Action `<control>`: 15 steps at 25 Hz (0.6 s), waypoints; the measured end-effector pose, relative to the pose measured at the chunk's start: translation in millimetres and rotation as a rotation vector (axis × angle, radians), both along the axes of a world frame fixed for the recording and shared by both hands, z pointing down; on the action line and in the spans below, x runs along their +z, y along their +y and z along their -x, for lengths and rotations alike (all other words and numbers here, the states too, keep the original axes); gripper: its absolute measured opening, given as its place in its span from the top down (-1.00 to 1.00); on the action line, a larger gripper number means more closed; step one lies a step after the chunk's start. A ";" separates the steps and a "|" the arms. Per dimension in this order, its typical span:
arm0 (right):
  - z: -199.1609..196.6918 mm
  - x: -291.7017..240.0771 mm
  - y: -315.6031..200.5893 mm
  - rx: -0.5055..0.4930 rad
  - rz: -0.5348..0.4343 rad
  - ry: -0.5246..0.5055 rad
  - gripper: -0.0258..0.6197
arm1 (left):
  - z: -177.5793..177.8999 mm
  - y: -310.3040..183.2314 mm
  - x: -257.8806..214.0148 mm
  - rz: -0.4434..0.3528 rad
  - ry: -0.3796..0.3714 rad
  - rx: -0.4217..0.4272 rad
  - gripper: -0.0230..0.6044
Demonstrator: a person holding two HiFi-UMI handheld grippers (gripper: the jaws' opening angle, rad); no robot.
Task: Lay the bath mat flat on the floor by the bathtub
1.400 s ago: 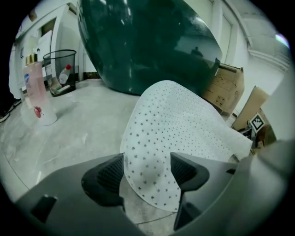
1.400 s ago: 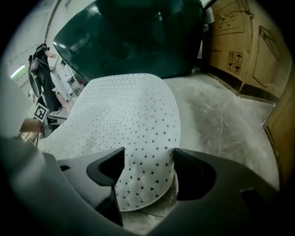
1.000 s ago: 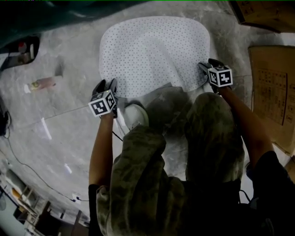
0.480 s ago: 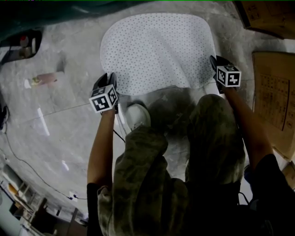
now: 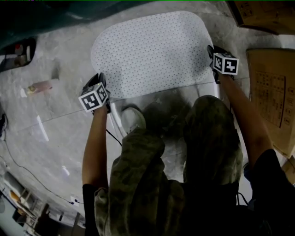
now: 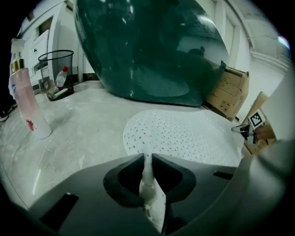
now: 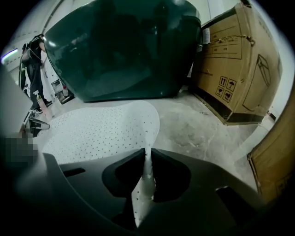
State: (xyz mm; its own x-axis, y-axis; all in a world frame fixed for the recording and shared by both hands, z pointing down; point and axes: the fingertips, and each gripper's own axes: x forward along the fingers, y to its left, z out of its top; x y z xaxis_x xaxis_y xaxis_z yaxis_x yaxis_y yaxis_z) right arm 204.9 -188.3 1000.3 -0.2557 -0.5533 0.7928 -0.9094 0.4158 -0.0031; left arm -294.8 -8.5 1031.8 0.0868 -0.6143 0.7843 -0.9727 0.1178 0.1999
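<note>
Just clamped mat (image 5: 152,50): left gripper (image 6: 147,159), right gripper (image 7: 148,152) (arms spread)

Dim, grainy pictures; gripper views bend strongly with black corners, and pale glare streaks the dark bathtub (image 6: 147,50).

The dark tub (image 5: 69,14) is cut off at the top left edge, the box (image 5: 272,92) at the right edge, and its print is too small to read.
</note>
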 end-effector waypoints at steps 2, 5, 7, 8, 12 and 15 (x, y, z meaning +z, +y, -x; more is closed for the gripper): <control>-1.3 3.6 -1.7 0.013 0.026 -0.003 0.74 | 5.9 -5.2 -3.1 -0.011 0.009 -0.024 0.71; -4.7 12.3 6.6 0.035 0.065 0.003 0.73 | 10.9 -12.6 -8.3 -0.015 -0.022 -0.023 0.71; -6.7 15.5 10.6 0.049 0.074 0.004 0.73 | 13.4 -17.3 -8.7 -0.007 -0.036 -0.019 0.71; -7.0 16.2 10.9 0.050 0.073 0.006 0.73 | 14.8 -18.9 -7.7 -0.002 -0.041 -0.017 0.71; -6.6 16.6 8.3 0.025 0.059 0.011 0.71 | 17.3 -19.1 -4.7 -0.010 -0.046 -0.009 0.69; -9.1 17.2 7.2 0.042 0.055 0.001 0.72 | 17.5 -18.1 -4.5 -0.014 -0.064 0.010 0.67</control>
State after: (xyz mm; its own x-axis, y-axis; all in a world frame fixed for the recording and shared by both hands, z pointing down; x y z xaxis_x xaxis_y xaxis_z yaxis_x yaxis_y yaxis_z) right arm 214.1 -181.1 1017.5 -0.2324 -0.5192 0.8225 -0.9263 0.3761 -0.0243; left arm -312.3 -26.6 1027.3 0.0434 -0.6242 0.7801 -0.9847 0.1054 0.1390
